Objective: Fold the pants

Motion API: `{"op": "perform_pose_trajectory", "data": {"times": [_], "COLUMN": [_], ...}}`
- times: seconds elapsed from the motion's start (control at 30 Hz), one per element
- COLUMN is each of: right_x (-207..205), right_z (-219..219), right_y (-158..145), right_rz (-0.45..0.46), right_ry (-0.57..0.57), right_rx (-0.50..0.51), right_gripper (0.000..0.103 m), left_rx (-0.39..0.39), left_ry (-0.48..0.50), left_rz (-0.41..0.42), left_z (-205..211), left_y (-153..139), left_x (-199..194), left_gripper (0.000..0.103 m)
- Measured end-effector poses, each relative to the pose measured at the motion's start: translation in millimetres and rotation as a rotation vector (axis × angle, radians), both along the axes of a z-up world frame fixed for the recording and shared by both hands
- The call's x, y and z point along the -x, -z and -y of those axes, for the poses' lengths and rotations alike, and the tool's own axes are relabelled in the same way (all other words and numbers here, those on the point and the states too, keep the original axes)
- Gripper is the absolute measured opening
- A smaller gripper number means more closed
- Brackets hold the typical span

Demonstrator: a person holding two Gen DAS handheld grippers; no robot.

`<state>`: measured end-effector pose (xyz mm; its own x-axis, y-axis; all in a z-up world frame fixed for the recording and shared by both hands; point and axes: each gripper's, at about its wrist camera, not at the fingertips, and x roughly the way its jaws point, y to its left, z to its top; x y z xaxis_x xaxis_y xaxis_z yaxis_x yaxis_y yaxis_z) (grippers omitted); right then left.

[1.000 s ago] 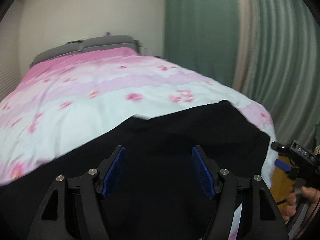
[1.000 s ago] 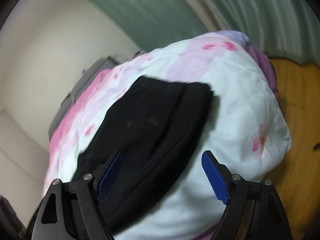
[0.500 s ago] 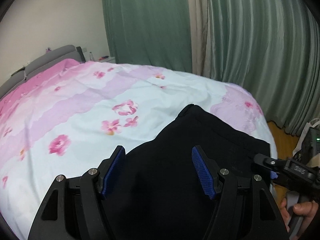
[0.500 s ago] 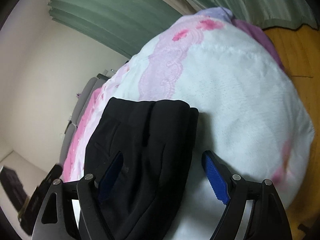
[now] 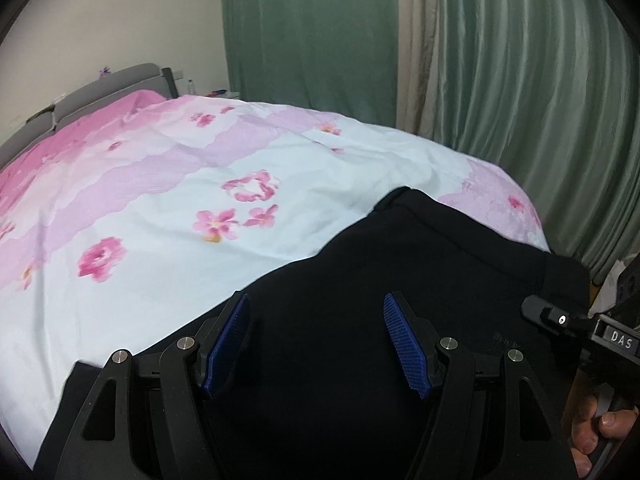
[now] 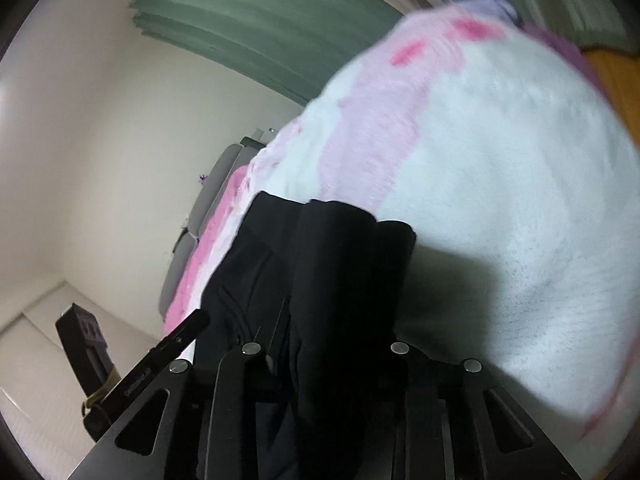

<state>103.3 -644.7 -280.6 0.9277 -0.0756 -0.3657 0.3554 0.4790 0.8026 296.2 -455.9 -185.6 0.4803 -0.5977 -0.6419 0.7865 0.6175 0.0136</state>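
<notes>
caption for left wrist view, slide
Left tongs open over black pants on a floral duvet, green curtains behind.

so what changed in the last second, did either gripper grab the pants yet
The right gripper went from open beside the black pants to pushed in over their near edge; its blue pads are now buried in dark cloth, so it looks shut on them. The left gripper swung right toward the green curtains, open and empty above the pants. The pants stay flat on the floral bedspread.
</notes>
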Motion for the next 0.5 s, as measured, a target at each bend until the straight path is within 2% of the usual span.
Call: {"op": "perform_pose_trajectory", "data": {"times": [0.17, 0.3, 0.5], "right_x": [1.2, -3.8, -25.5], "right_z": [-25.8, -60.7, -149.5], "right_y": [-49.7, -94.8, -156.3], "right_rz": [0.008, 0.02, 0.002], "right_ry": [-0.001, -0.035, -0.121], "right_rx": [0.151, 0.281, 0.501], "right_gripper": [0.026, 0.026, 0.026], "left_rx": [0.018, 0.04, 0.076], "left_ry": [-0.073, -0.15, -0.322], "left_rz": [-0.001, -0.005, -0.019], "left_z": [-47.5, -105.1, -225.7], "left_y": [-27.5, -51.4, -76.1], "left_x": [9.9, 20.5, 36.8], "left_gripper": [0.068, 0.068, 0.068]}}
